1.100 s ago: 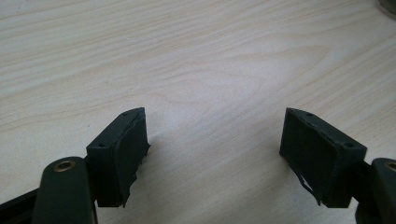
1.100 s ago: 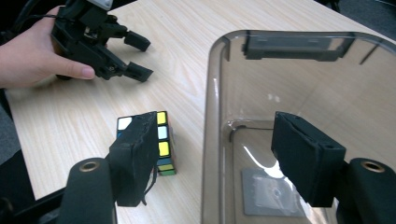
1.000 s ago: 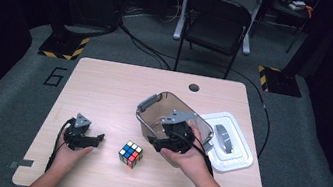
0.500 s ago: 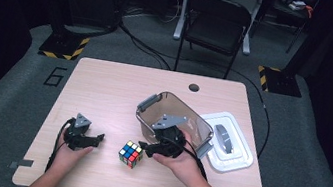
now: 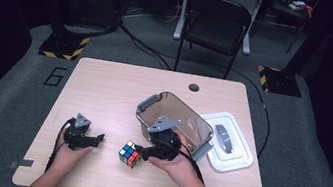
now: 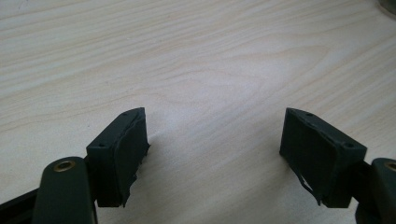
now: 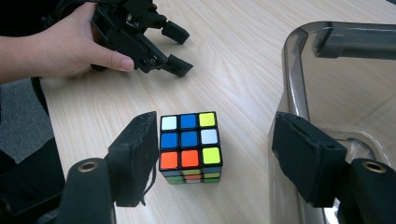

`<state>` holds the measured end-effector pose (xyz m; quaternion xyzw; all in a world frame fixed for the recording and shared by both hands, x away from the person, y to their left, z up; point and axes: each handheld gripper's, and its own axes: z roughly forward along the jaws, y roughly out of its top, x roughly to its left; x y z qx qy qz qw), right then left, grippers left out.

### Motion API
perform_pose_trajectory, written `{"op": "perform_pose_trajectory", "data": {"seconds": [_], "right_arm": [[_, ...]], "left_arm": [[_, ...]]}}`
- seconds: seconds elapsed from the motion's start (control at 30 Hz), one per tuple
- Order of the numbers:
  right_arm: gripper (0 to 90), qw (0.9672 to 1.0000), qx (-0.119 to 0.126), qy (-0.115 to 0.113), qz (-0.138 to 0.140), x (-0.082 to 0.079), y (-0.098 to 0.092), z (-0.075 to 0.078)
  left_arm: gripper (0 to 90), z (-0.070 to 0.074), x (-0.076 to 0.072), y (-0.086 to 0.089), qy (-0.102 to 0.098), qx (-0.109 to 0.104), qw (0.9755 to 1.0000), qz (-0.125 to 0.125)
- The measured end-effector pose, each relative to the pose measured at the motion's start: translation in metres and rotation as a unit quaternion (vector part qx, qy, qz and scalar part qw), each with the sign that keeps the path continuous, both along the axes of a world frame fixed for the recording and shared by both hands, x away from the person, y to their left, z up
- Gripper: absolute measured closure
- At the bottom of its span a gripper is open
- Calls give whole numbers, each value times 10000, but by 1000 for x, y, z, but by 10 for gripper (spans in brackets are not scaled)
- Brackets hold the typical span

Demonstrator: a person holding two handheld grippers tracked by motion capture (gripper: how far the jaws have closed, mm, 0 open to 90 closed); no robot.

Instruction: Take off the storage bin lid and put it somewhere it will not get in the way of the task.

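A scrambled Rubik's cube (image 5: 130, 154) (image 7: 190, 147) stands on the wooden table (image 5: 103, 93) near its front edge. My right gripper (image 5: 143, 150) (image 7: 215, 133) is open and low on the table, its jaws reaching around the cube. One pad lies close beside the cube's left face, while the other stands well apart from it, against the tub's wall. My left gripper (image 5: 98, 138) (image 6: 215, 126) (image 7: 182, 51) rests on the table to the cube's left, open, with bare wood between its pads.
A clear, brown-tinted tub (image 5: 174, 96) (image 7: 292, 70) with grey latches stands just behind the right hand. Its white lid (image 5: 240, 158) lies to the right. A cable hole (image 5: 194, 87) is near the table's far edge, and a black chair (image 5: 216, 18) stands beyond.
The right hand has come left and down from in front of the tub to the cube, so its jaws now flank the cube. The left hand has kept still.
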<state>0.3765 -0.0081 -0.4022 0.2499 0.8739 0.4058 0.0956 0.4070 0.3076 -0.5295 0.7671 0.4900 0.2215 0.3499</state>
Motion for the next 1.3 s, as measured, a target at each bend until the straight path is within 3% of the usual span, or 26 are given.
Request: {"op": "perform_pose_trajectory", "data": {"seconds": [0.43,0.7,1.3], "right_arm": [[238,9999,-119,29,96,-9,11,-12],[152,9998,-176,75,-84,-13,17,-23],[145,9995,-203,-32,-233,-21,25,-38]], "left_arm": [[228,0,0,0,-2,-1,10000,1],[228,0,0,0,14,3,10000,-3],[228,0,0,0,0,-2,10000,1]]}}
